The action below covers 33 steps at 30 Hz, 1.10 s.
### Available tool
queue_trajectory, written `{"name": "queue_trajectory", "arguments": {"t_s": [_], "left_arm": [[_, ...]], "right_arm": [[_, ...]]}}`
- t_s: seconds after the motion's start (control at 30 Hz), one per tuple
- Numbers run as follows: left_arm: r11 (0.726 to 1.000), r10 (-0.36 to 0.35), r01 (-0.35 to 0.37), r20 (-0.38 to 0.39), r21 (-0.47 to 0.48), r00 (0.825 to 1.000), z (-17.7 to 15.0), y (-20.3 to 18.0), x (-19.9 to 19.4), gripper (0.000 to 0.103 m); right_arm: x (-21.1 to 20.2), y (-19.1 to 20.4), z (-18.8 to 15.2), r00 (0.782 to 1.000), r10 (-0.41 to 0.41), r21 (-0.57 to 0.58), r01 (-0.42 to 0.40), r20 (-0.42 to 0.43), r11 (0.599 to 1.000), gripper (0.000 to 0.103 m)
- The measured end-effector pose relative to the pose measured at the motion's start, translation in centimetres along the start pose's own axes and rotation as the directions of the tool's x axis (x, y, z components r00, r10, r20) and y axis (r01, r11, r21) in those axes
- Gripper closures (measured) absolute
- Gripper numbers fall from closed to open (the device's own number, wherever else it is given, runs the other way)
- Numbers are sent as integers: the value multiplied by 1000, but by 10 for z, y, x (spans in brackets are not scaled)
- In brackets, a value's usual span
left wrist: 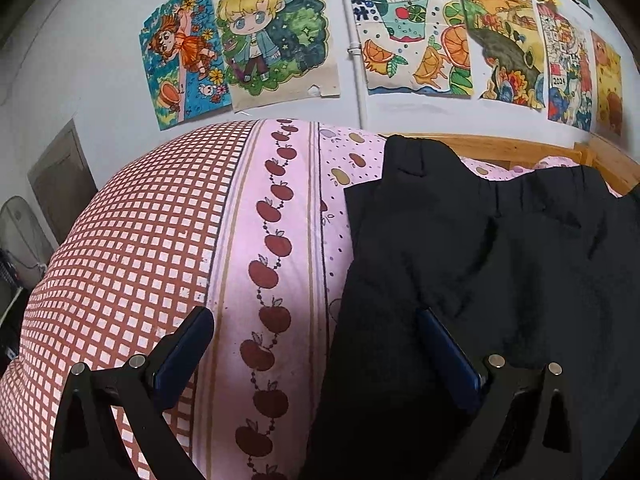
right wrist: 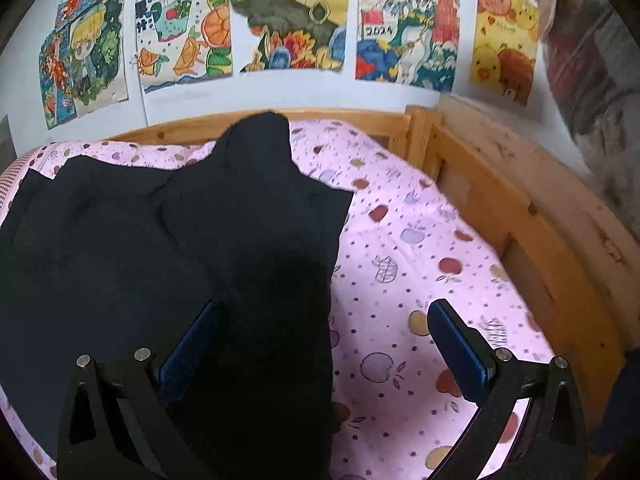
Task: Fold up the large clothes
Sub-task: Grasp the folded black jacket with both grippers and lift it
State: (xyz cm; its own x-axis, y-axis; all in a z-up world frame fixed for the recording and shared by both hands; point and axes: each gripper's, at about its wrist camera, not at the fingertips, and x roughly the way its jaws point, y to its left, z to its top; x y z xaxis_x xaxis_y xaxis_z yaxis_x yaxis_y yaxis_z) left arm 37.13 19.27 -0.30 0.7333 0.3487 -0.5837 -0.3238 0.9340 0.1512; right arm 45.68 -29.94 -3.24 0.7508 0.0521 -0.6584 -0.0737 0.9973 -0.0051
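White wall [left wrist: 100, 60] fills the upper part of both views, papered with bright hand-coloured drawings [left wrist: 276, 36] whose edges curl; a thin white pipe [left wrist: 354, 48] runs down between two of them. Below it a pale wooden bed frame [right wrist: 496, 208], smooth and knotty, runs along the far edge and down the side at 3 o'clock in the right wrist view.

Pink cotton bedsheet [left wrist: 288, 240] covers the mattress; it bears a red-brown check panel from 8 to 10 o'clock in the left wrist view, a vertical chain of dark red apples at centre, and scattered dots and apples elsewhere; the cloth is matte and lightly creased.

On the sheet lies the black garment [left wrist: 500, 280], soft, matte and rumpled, with a gathered elastic band near its far edge at 1 o'clock in the left wrist view; in the right wrist view it spreads from 9 o'clock to centre, a narrow part reaching to 12 o'clock.

Left gripper [left wrist: 316, 344] hovers with fingers spread wide, its right blue pad [left wrist: 448, 356] over the garment's edge, holding nothing; right gripper [right wrist: 324, 340] is likewise spread wide, straddling the garment's right edge, empty.
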Motion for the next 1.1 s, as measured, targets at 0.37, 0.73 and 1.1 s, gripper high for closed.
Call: {"name": "queue_trajectory", "arguments": {"t_s": [0.37,0.73,1.1], "left_arm": [[977,-210,207,-75,-43,975,-4,8,21,0],[873,-482,448,-205,-191,852,-6,18,61,0],[730,-683,621,-314,-285,660,-2,-4,96,0]], "right_arm": [[44,-21,-22,954,285,168,-267,-93,949,1],[62,-3,-26,857,502,148,-484,-118,862,1],[103,7,-25,709,677,272,-623,-200,733,1]]}}
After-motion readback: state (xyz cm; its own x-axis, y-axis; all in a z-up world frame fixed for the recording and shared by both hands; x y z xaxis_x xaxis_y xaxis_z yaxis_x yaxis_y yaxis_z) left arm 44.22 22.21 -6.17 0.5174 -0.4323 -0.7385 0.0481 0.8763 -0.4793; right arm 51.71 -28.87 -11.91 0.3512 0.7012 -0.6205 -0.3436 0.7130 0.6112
